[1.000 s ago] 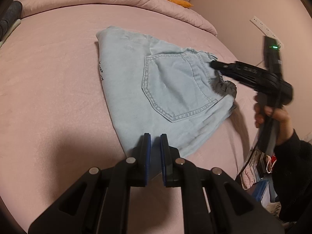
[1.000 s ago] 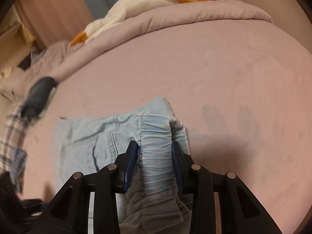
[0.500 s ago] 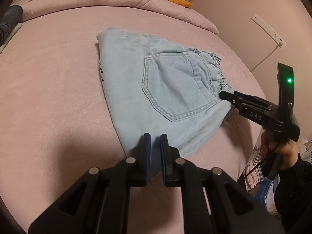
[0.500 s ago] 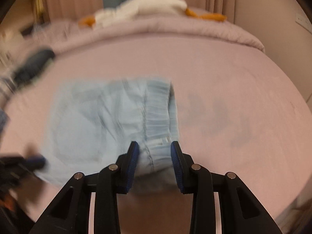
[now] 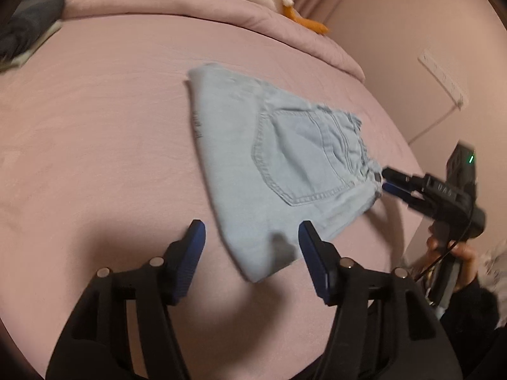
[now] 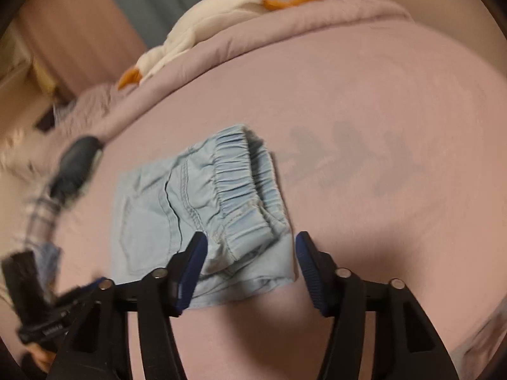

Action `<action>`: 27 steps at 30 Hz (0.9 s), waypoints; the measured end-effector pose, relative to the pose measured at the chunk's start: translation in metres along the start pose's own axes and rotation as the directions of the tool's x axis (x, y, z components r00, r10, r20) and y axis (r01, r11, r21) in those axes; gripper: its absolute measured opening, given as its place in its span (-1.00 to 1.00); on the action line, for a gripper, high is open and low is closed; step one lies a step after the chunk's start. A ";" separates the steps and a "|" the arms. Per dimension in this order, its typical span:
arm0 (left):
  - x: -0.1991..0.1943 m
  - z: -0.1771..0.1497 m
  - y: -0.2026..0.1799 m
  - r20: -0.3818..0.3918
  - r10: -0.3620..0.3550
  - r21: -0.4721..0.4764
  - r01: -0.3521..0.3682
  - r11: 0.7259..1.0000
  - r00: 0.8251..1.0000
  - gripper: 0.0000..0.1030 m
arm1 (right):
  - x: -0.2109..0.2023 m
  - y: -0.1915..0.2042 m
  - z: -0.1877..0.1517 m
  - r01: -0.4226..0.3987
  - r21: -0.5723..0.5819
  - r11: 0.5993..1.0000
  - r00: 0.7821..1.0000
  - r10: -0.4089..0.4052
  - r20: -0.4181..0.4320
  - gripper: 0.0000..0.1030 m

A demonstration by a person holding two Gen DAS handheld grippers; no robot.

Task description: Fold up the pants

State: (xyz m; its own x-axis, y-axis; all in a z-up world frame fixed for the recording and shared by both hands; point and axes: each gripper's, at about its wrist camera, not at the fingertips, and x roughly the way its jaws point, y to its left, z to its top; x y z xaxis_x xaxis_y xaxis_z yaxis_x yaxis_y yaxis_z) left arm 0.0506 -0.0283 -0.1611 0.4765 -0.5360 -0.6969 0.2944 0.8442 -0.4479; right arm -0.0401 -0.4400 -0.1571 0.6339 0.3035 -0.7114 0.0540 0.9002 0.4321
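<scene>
Folded light-blue denim pants point(image 5: 285, 164) lie flat on the pink bed point(image 5: 95, 142), back pocket up. My left gripper point(image 5: 252, 240) is low over their near corner. Its jaws are opening, and the corner lies loose between the blue pads point(image 5: 196, 237), untouched. In the right wrist view the elastic waistband end of the pants point(image 6: 240, 190) lies between the fingers of my right gripper point(image 6: 252, 243). Those jaws are opening too, and the pads stand clear of the cloth. From the left wrist view, the right gripper point(image 5: 385, 179) sits at the waistband's edge, held by a hand point(image 5: 459, 253).
A white plush goose point(image 6: 202, 31) lies on the rolled quilt point(image 5: 221, 9) at the head of the bed. A dark bundle point(image 5: 28, 22) and plaid cloth point(image 6: 41, 215) lie at the far side. A power strip point(image 5: 443, 79) hangs on the wall by the bed's edge.
Both grippers have opened: the left let go of the pants' near corner, the right released the waistband and drew back toward the bed's edge. The pants now lie flat.
</scene>
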 end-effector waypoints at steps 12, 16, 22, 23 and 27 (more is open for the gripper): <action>0.004 -0.003 0.041 -0.047 -0.213 -0.256 0.195 0.947 0.976 0.22 | 0.016 -0.033 -0.011 -0.175 0.214 0.961 0.975 0.199 -0.098 0.28; 0.010 0.004 0.037 -0.060 -0.212 -0.242 0.192 0.951 0.975 0.22 | 0.027 -0.025 0.001 -0.183 0.190 0.965 0.968 0.211 -0.138 0.29; 0.019 0.016 0.038 -0.071 -0.218 -0.236 0.196 0.952 0.973 0.22 | 0.046 -0.013 0.015 -0.194 0.147 0.970 0.960 0.218 -0.176 0.33; 0.021 0.018 0.038 -0.072 -0.219 -0.236 0.197 0.952 0.973 0.22 | 0.049 -0.012 0.017 -0.202 0.146 0.968 0.958 0.227 -0.176 0.38; 0.029 0.027 0.038 -0.072 -0.223 -0.230 0.201 0.952 0.972 0.22 | 0.056 -0.009 0.023 -0.215 0.139 0.967 0.954 0.238 -0.181 0.40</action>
State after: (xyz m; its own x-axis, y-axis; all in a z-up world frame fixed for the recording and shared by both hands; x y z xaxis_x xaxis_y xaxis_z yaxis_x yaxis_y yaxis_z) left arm 0.0979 -0.0117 -0.1835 0.3378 -0.7100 -0.6179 0.1854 0.6938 -0.6959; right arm 0.0125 -0.4384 -0.1880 0.4776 0.5607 -0.6764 0.0236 0.7614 0.6478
